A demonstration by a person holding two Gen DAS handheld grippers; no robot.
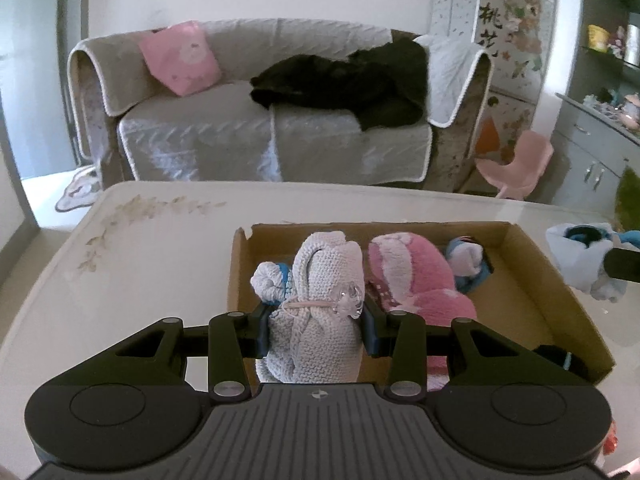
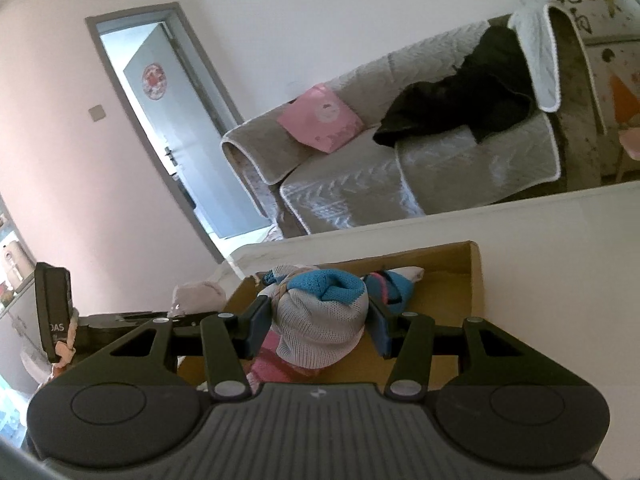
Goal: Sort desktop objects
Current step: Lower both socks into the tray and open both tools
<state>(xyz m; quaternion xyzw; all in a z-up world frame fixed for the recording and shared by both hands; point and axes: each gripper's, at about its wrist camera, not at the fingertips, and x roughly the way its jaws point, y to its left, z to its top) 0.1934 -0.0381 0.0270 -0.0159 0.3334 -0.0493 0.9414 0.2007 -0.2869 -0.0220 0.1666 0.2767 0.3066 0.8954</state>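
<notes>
A shallow cardboard box (image 1: 532,276) lies on the pale table (image 1: 152,256). In the left wrist view my left gripper (image 1: 316,326) is shut on a white knitted sock roll (image 1: 320,280), held over the box's near left part. Inside the box lie a pink fluffy sock roll (image 1: 412,276), a small white and blue roll (image 1: 268,282) and a blue striped roll (image 1: 468,264). In the right wrist view my right gripper (image 2: 318,326) is shut on a grey mesh sock roll with a blue cuff (image 2: 320,316), above the cardboard box (image 2: 476,280). That roll and the right gripper's finger also show in the left wrist view at the right edge (image 1: 588,260).
A grey covered sofa (image 1: 256,120) with a pink cushion (image 1: 180,58) and a dark garment (image 1: 344,84) stands beyond the table. A pink child's chair (image 1: 516,164) and cabinets are at the right. In the right wrist view a doorway (image 2: 168,120) is at the left.
</notes>
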